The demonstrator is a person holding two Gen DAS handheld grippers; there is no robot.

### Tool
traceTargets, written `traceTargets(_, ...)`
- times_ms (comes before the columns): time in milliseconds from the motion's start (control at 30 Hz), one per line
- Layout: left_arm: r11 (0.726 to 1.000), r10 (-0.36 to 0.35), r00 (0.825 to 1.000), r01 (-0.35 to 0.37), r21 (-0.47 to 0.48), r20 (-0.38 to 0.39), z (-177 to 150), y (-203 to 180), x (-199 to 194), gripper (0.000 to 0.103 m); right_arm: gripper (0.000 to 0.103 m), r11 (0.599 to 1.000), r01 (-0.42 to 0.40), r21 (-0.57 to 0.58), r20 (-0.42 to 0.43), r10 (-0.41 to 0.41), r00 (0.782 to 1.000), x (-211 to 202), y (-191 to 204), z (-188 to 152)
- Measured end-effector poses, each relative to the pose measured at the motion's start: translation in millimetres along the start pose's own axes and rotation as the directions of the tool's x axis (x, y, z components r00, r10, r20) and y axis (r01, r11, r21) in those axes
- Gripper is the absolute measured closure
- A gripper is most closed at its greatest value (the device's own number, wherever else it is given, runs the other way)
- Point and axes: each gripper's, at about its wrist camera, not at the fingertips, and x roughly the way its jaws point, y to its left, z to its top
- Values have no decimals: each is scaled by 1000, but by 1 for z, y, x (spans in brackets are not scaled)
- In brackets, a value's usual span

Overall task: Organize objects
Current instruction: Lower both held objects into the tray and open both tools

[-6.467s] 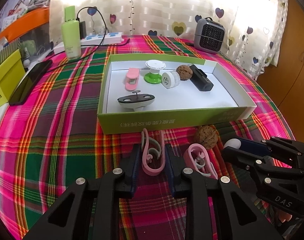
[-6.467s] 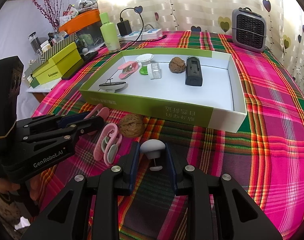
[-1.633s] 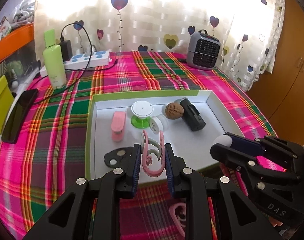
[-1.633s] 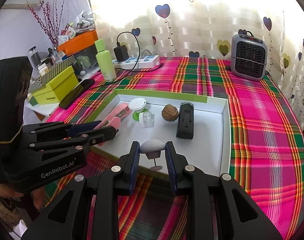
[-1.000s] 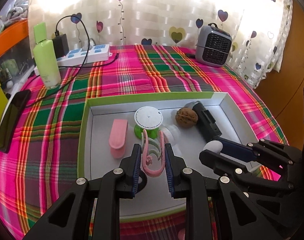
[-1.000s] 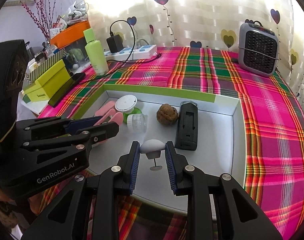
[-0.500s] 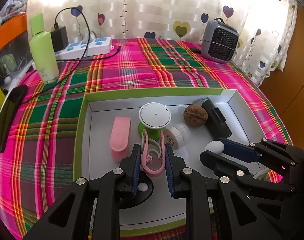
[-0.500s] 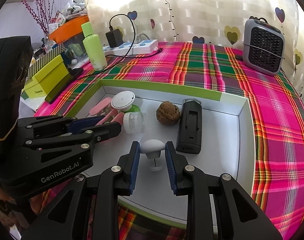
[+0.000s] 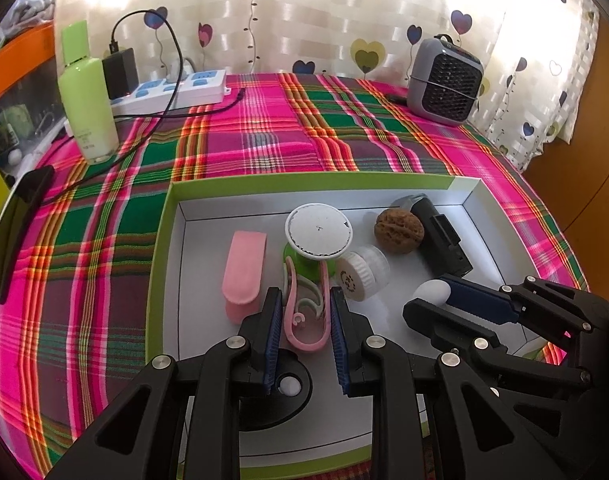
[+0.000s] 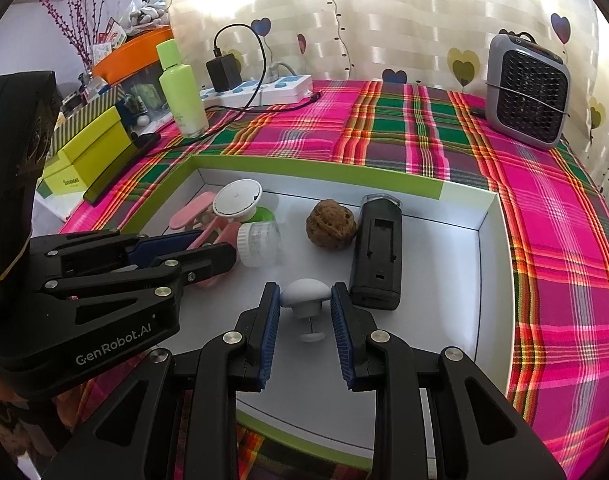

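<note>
Holding both loads over the green-rimmed box (image 9: 162, 240): left gripper (image 9: 306, 312) clenched on the pink clip (image 9: 304, 312), right gripper (image 10: 305, 308) clenched on the white mushroom-shaped knob (image 10: 304, 294). Aiming for bare floor at 6 o'clock of the walnut (image 10: 330, 228), lowering before releasing, avoiding the black case (image 10: 378, 256).

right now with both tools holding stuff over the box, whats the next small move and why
Probably lower a little, then open. The left tool grips the pink clip and the right tool grips the white mushroom-shaped piece, both already inside the green-rimmed box. Bare white floor lies under the right one; the left hangs above a black disc, so it may need nudging aside.
</note>
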Motion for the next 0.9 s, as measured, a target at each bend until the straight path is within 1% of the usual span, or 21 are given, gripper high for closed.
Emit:
traceTargets(333,1000,2,1000,-2,1,-1,0,-1,0,81,76,1000,4,-7,0,-4,1000,0,0,0)
traceTargets(467,1000,-6,1000,6,-1,-2,0,-1,-1,75,76,1000,7,-7,0,-7,1000,-1,1,-1)
traceTargets(733,1000,-6,1000,6,-1,0,-2,-2,-2,73,75,1000,12,-1,6,-12,1000,-3,1,-2)
traceTargets(900,1000,-10,1000,10,-4,5,-3,-1,-7,71,69,1000,11,-3,16,-11,1000,-5,2,-3)
